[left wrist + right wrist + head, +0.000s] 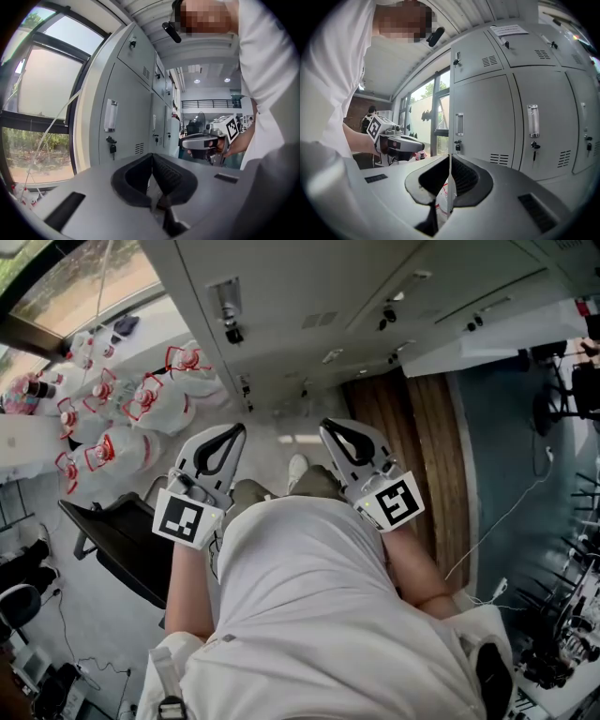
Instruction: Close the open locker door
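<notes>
At my ten o'clock a tall dark-framed window (47,93) lets daylight in. Pale bags with red tops (141,399) crowd the light floor (281,442) beneath it. Wood planking (412,456) runs at one o'clock. Ceiling lamps (197,81) glow far ahead.

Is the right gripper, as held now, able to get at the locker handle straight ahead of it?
Probably yes. The right gripper, shut and empty, points toward the handle on the grey locker door, with only open air between them. The left gripper is off to the side, out of the way.
</notes>
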A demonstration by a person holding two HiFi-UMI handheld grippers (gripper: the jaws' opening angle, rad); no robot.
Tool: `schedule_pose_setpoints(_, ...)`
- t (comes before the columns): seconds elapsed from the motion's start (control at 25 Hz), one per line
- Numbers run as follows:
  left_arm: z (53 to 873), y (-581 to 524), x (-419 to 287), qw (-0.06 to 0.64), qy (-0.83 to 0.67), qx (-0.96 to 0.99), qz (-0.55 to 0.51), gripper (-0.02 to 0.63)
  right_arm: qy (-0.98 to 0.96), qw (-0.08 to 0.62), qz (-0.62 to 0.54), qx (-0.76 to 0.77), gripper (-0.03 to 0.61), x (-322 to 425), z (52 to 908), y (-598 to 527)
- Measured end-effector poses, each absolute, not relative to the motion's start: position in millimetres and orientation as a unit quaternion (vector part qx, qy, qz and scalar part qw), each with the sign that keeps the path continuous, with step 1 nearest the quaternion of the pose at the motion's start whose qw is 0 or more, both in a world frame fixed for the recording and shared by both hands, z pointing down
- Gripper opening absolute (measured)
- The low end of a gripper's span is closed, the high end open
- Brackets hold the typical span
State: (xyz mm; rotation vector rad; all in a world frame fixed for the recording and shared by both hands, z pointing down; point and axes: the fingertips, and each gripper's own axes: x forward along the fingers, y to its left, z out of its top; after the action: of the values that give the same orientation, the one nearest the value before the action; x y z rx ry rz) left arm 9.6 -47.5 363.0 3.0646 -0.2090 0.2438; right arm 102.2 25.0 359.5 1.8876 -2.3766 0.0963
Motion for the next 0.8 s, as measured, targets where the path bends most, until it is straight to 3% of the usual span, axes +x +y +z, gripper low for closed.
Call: schedule_pose_setpoints(0.8, 365.3, -54.5, 5.1, 0.022, -0.044, 0.995, 0.088, 0.002, -0.763, 0.05, 0.039, 0.644, 0.02, 95.5, 365.0, 20.0)
